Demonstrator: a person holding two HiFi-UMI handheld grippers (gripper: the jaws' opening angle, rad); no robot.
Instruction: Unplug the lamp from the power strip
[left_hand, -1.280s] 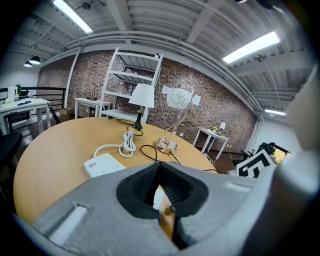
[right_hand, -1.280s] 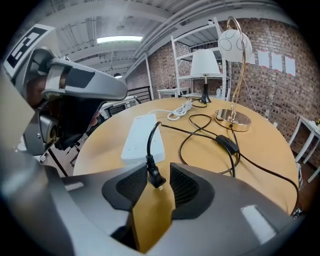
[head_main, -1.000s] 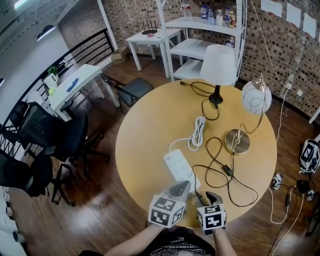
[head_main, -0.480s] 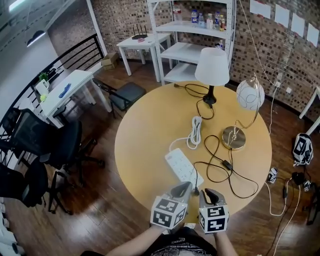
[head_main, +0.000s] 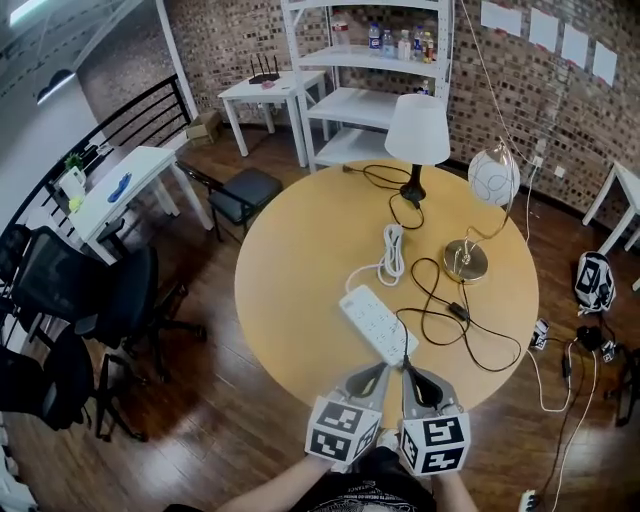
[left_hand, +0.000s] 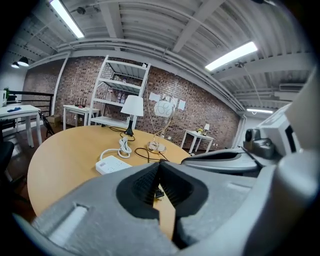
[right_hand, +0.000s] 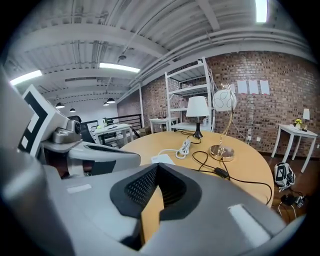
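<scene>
Several bottles – shelf, pwr strip – table

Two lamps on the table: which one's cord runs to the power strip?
The globe lamp on the brass base: its black cord loops to the near end of the power strip. The white-shade lamp has its cord trailing off toward the far side.

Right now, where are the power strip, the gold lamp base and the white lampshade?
power strip (head_main: 378, 325), head view, middle of its white top face.
gold lamp base (head_main: 466, 260), head view, on the round disc.
white lampshade (head_main: 417, 130), head view, middle of the shade's side.
</scene>
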